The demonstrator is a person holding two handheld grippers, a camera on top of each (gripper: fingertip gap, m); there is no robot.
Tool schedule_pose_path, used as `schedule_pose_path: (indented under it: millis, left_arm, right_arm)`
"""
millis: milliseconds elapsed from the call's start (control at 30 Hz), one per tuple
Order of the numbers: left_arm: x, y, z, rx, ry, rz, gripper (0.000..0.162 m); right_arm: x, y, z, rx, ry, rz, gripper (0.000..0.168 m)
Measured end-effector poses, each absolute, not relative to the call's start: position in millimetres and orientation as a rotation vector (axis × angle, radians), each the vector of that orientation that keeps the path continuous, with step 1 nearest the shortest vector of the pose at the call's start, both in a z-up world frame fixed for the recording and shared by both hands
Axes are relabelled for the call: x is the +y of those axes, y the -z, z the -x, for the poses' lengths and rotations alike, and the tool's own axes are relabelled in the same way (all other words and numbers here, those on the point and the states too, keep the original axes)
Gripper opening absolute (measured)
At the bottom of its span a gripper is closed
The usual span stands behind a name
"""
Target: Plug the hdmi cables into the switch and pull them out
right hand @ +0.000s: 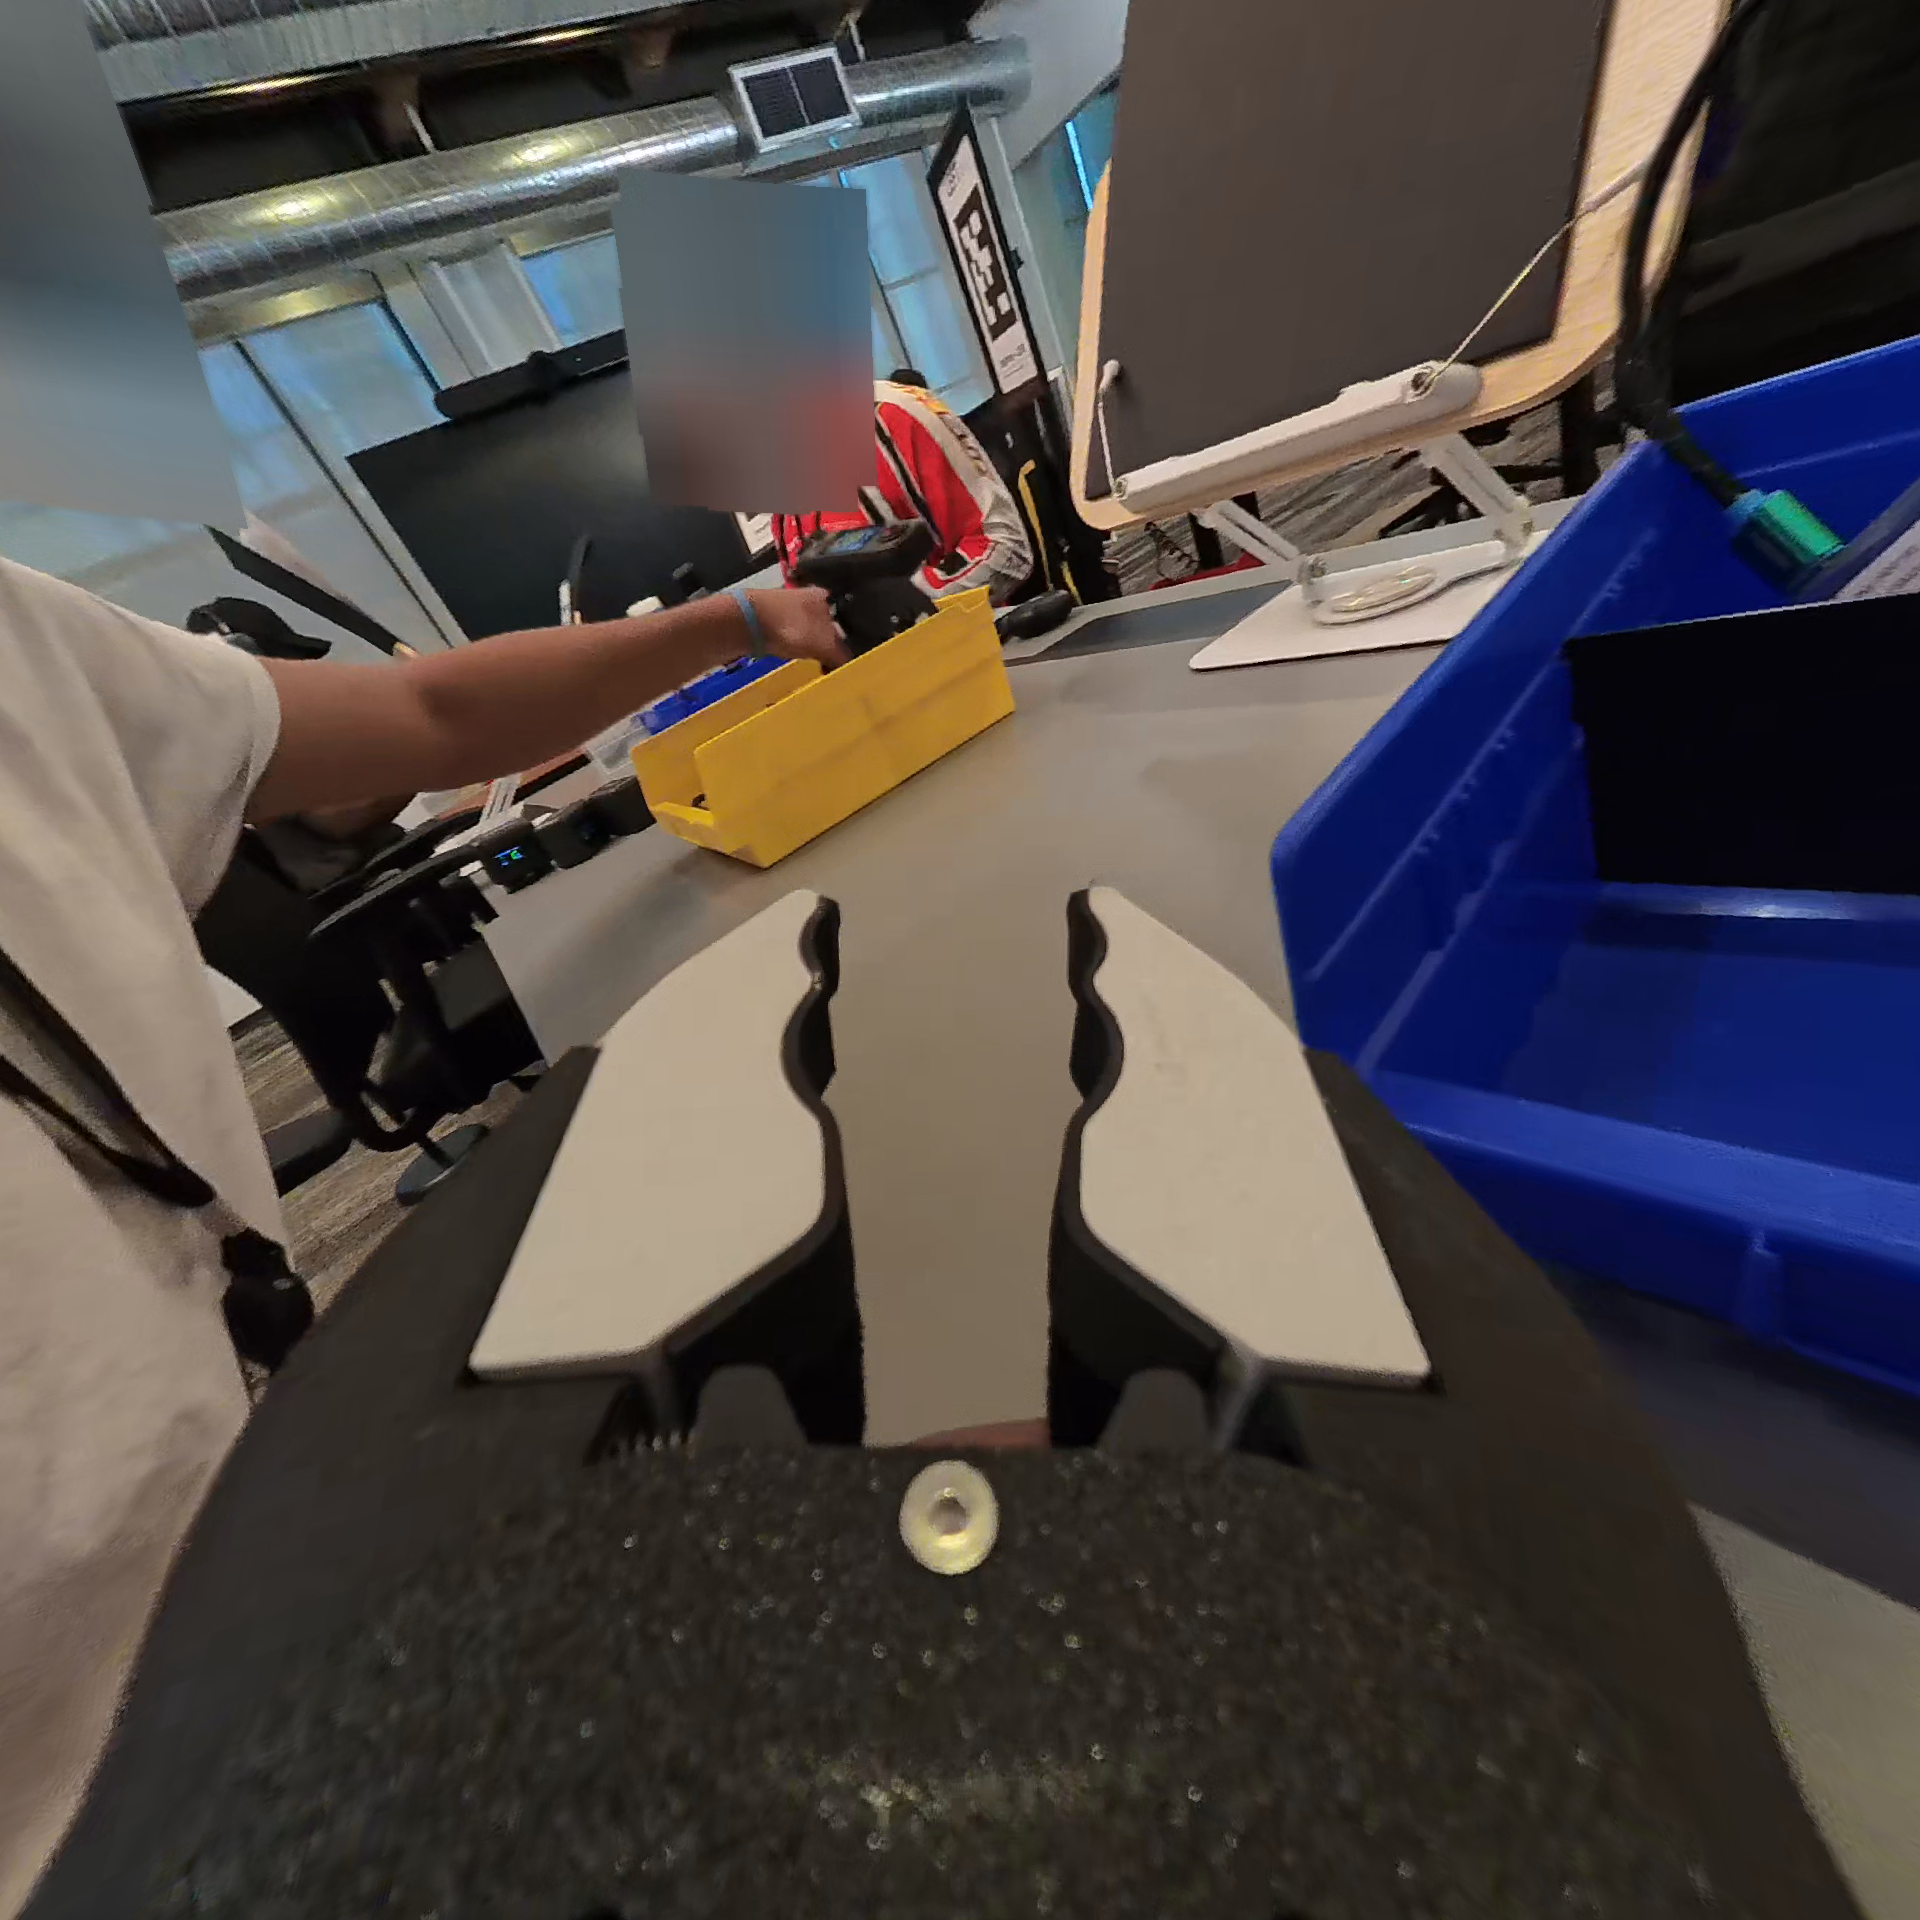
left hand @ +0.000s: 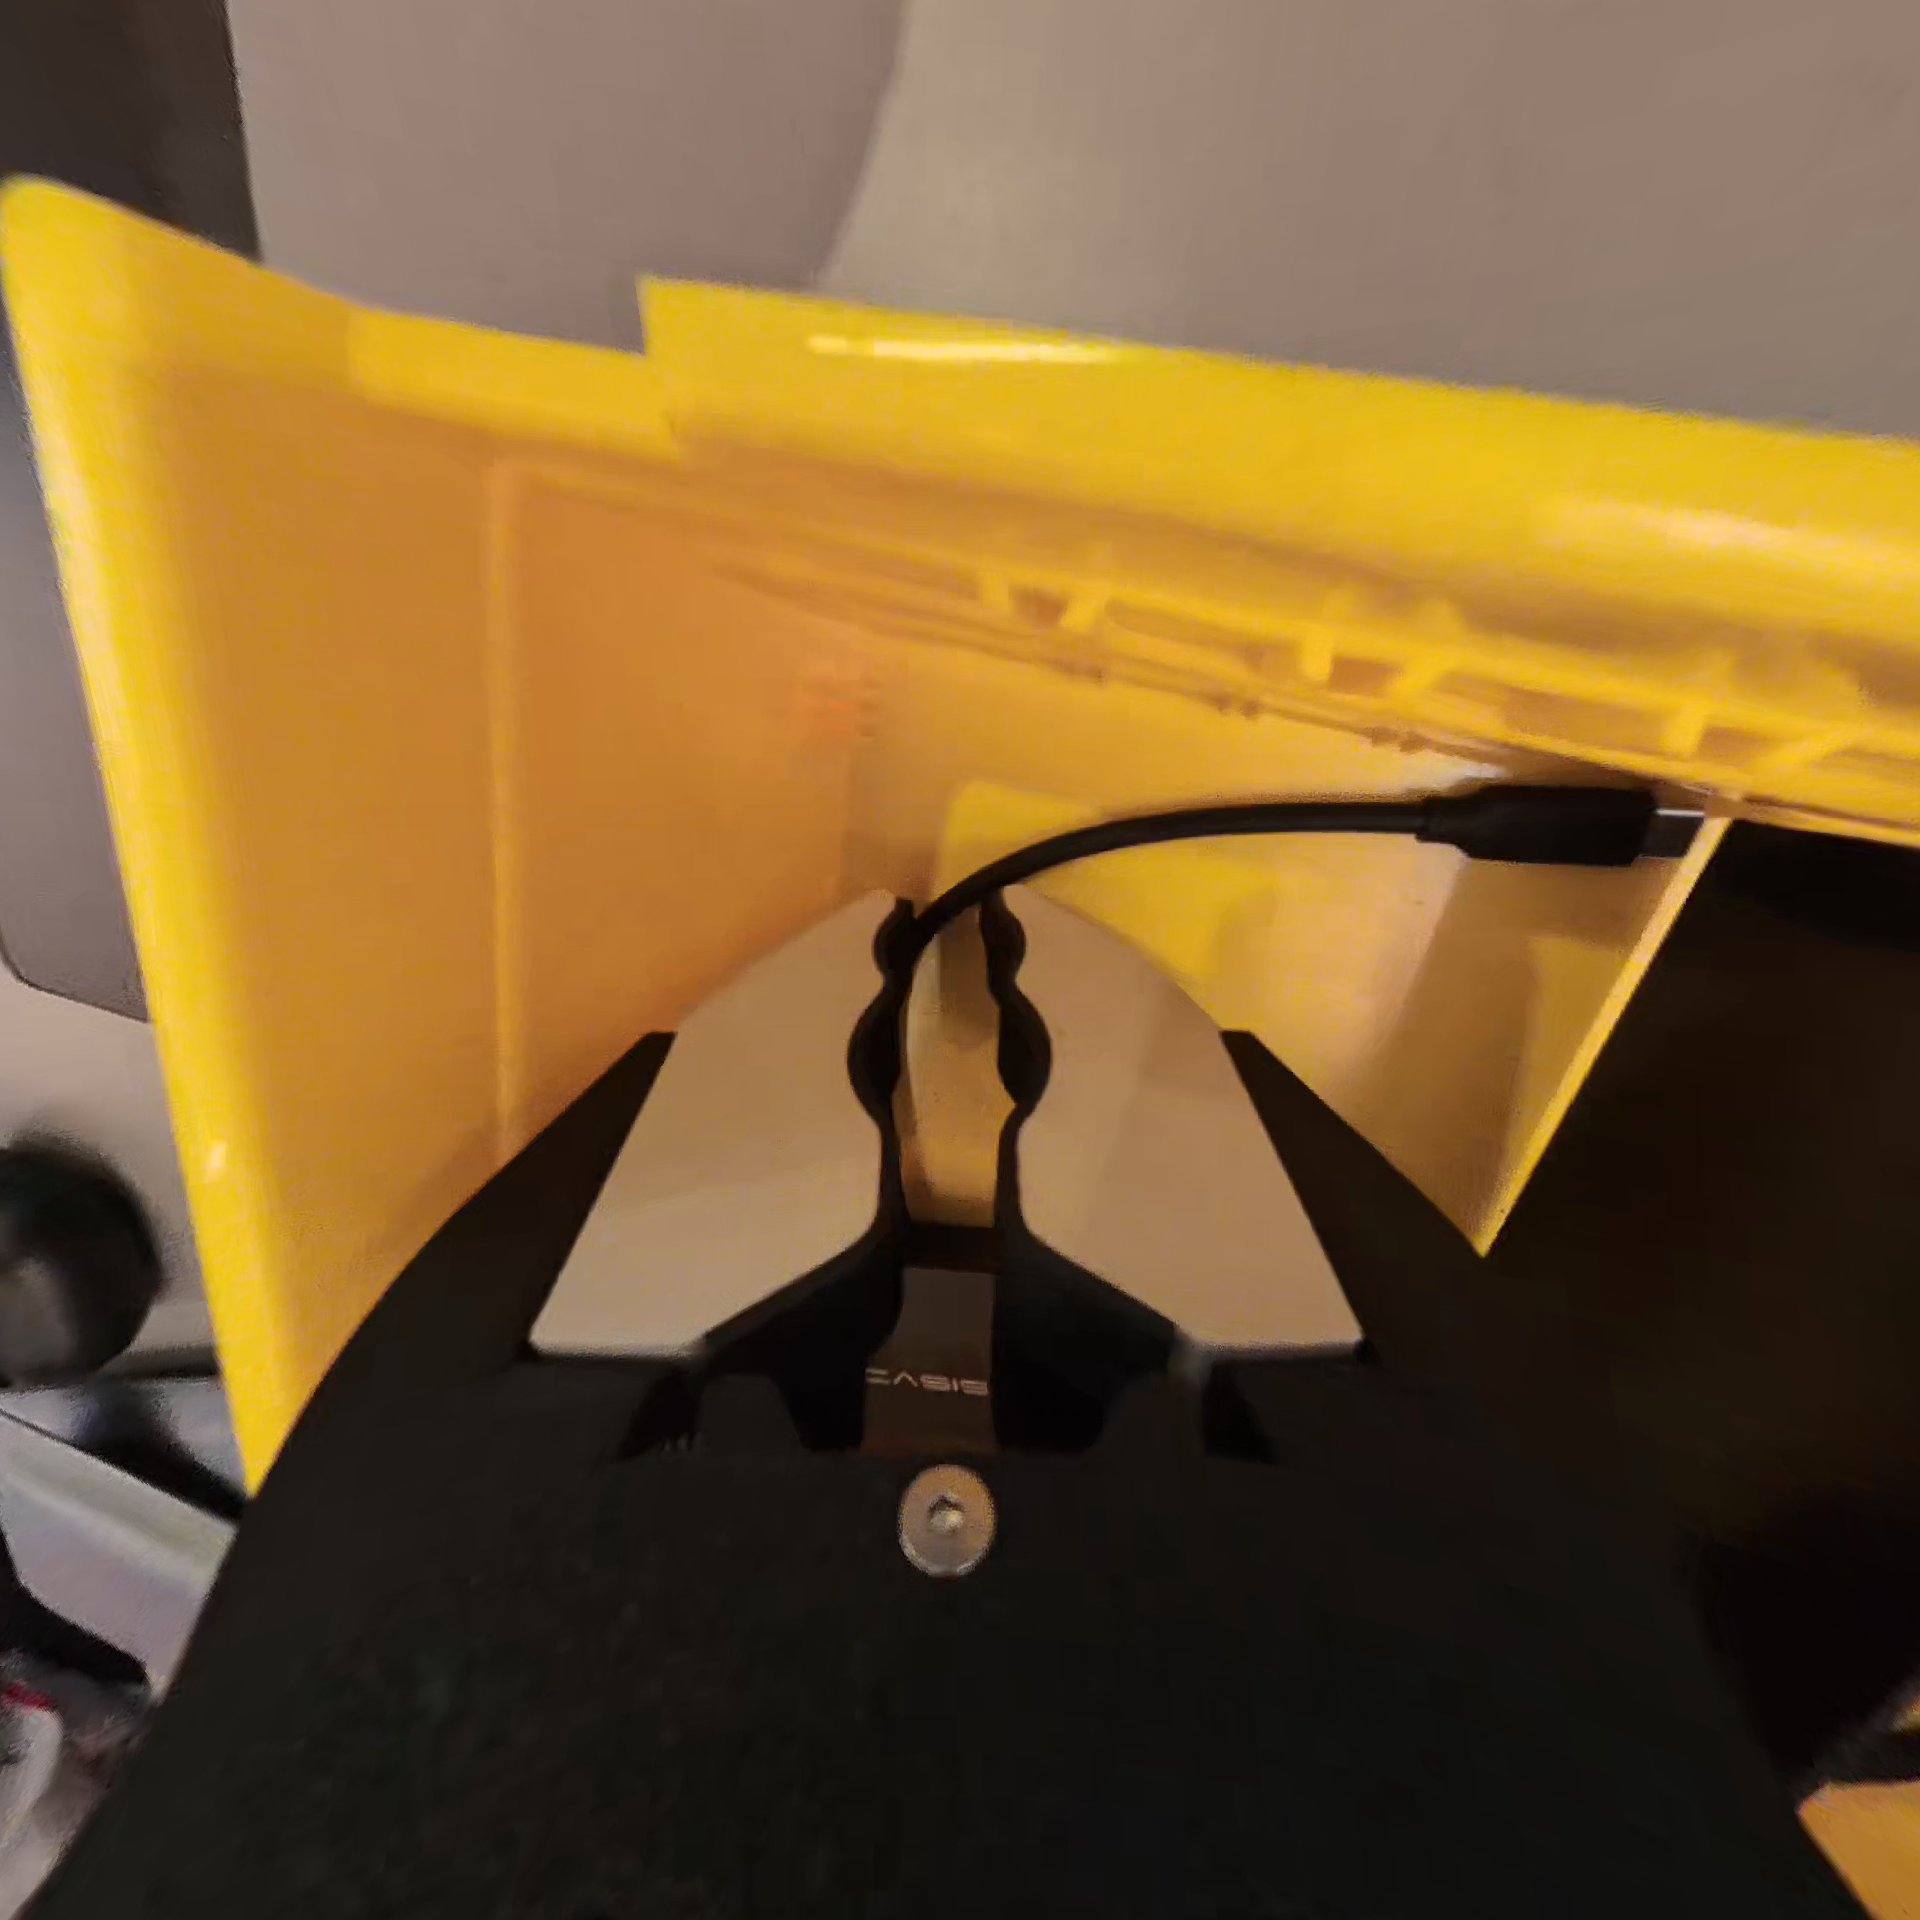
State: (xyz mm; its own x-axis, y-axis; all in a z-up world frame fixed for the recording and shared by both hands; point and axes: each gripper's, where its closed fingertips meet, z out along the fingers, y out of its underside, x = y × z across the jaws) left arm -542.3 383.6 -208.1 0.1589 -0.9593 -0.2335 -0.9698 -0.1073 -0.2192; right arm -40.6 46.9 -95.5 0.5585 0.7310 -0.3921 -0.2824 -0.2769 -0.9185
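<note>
Left wrist view, cable [left hand: 1143, 842] plug pointing right

Left tongs [left hand: 948, 914] sit inside the yellow bin [left hand: 582, 790], walls crowding close on the left and ahead, ribbed rim overhanging at upper right; only a narrow gap remains between the tips, with a black cable [left hand: 1164, 836] running through it. Right tongs [right hand: 951, 914] stand apart over bare grey counter [right hand: 1091, 769], with a clear lane ahead. Blue bin [right hand: 1475, 997] walls off the right side, close by. Farther ahead-left, the yellow bin and a person's arm [right hand: 499, 691] block passage. Tilted board on a white stand [right hand: 1351, 426] occupies far right.
</note>
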Motion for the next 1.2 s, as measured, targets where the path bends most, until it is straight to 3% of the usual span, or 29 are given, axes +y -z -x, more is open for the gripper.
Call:
schedule_pose_path:
  millis: [267, 700, 900, 1033, 1200]
  left_arm:
    - [377, 191, 552, 1.796, -0.153, 2.084, 0.004]
    - [306, -12, 542, 1.171, 0.136, 1.883, 0.0]
    - [293, 40, 525, 1.174, 0.098, 2.075, 0.0]
    - [308, 94, 535, 1.204, 0.1, 2.256, 0.039]
    - [324, 137, 542, 1.235, 0.237, 2.418, 0.041]
  right_arm:
    - [48, 99, 55, -0.436, -1.057, 1.583, 0.04]
    - [17, 103, 116, -0.832, -0.937, 1.553, 0.038]
    - [-1, 111, 136, -0.93, -0.887, 1.561, 0.037]
    - [-8, 120, 131, -0.953, -0.851, 1.591, 0.037]
    - [-13, 119, 133, -0.926, -0.902, 1.599, 0.037]
